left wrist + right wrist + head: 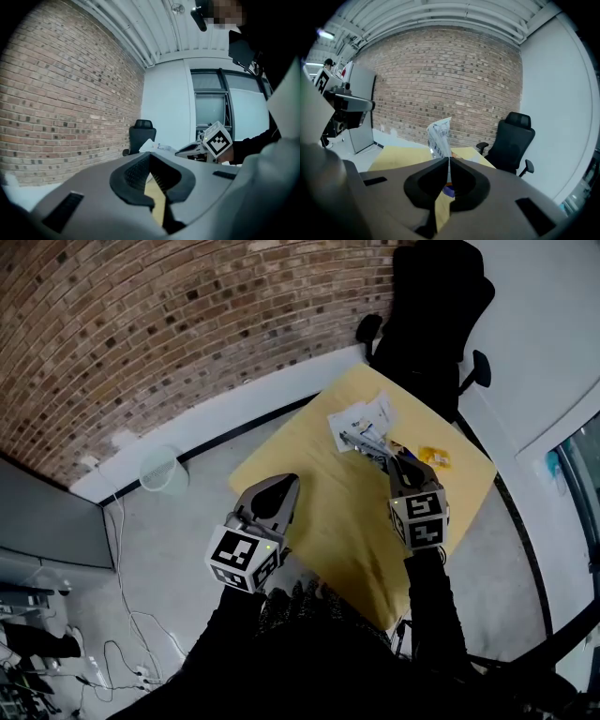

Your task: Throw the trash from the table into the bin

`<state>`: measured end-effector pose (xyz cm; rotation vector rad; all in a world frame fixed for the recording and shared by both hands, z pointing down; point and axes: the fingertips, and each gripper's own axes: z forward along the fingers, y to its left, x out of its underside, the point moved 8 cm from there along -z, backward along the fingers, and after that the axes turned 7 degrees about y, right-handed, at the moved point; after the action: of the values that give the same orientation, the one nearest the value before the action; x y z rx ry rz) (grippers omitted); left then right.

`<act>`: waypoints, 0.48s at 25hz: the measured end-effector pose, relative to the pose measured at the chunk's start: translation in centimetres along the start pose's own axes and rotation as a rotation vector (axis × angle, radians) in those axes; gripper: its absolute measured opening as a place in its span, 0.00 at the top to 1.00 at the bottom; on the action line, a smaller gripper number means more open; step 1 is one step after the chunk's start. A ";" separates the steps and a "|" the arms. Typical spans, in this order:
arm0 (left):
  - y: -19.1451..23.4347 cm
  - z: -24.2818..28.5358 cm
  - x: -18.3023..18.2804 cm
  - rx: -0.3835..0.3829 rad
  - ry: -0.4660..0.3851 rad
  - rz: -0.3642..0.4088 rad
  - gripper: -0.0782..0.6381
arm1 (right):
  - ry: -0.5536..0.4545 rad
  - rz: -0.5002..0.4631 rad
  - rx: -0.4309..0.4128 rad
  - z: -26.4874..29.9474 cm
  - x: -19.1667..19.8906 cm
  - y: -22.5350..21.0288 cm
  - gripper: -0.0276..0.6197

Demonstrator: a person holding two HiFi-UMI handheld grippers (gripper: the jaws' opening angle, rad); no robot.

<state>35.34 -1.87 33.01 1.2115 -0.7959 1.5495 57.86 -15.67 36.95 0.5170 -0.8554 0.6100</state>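
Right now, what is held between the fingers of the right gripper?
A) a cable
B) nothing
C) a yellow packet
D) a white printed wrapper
D: in the right gripper view, the fingers of the right gripper are shut on a white printed wrapper that stands up above them, while the yellow packet lies on the table.

table [314, 498] 1 | chair [433, 320] 1 | bin [146, 465] 1 | white wrapper [359, 420] 1 | yellow wrapper [434, 457] 1
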 end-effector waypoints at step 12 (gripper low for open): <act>5.3 -6.9 1.8 -0.233 -0.028 -0.075 0.88 | -0.043 -0.115 -0.159 4.9 -4.6 7.4 0.94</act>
<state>28.04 3.28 33.11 1.0818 -0.9120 1.3409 47.89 -14.77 37.21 0.4326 -0.8999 0.4229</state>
